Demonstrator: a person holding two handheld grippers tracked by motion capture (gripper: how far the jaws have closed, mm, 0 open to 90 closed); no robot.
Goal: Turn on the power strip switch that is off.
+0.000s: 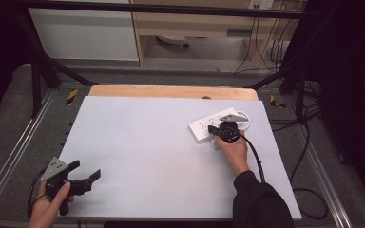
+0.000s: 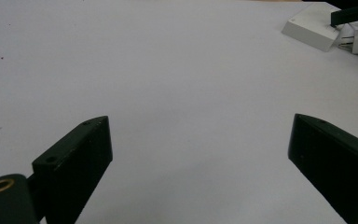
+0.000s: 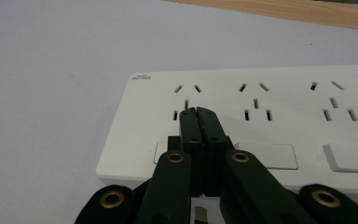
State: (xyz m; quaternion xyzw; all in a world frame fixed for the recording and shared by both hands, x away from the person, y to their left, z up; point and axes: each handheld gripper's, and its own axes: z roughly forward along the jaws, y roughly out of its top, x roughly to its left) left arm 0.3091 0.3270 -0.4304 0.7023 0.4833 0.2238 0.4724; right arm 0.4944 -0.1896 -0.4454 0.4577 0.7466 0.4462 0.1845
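Right tongs (image 3: 199, 112) pressed together over glossy white power strip (image 3: 279, 116); left tongs (image 2: 200, 154) (matte blk) spread.

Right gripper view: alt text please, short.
The right gripper, its black jaws closed together, is poised over the near end of a white plastic power strip, by the first set of socket slots. The strip lies on a pale grey table mat.

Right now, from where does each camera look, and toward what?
High view: above the near table edge, facing forward and down; both hands, left tool.
Left gripper view: on the left tool, open, facing across the sheet.
Right gripper view: on the right tool, shut, over the sockets.
All share the power strip.
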